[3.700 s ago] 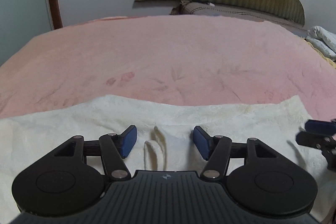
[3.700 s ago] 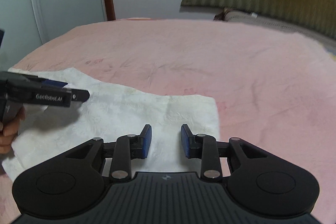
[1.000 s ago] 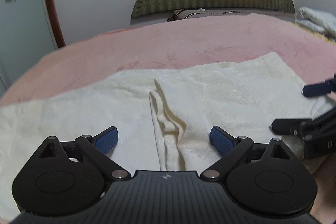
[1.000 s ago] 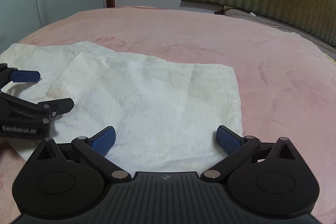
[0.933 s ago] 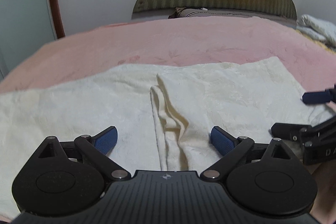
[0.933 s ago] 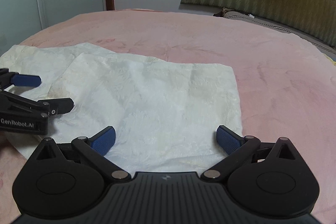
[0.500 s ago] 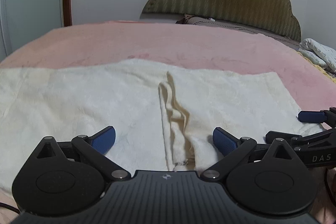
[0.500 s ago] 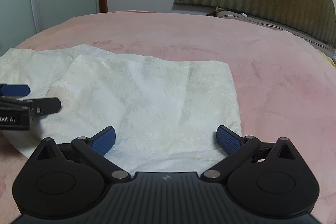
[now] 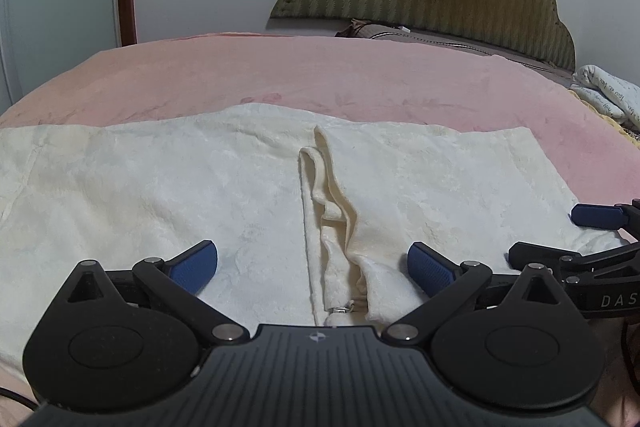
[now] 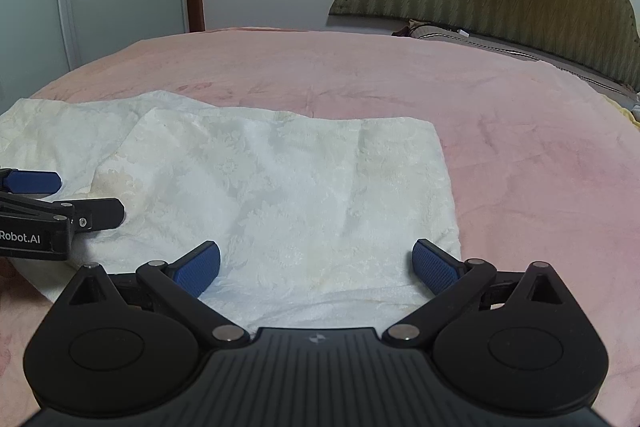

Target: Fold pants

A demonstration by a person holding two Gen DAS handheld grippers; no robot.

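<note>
Cream pants [image 9: 200, 195] lie flat on the pink bedspread [image 9: 320, 75], a ridge bunched mid-cloth — grab there and I'd probably fold the crease in. My left gripper [image 9: 312, 265] has just been opening; both it and the right gripper [image 10: 316, 265] tilt down — jaws wide, clamping nothing.
</note>
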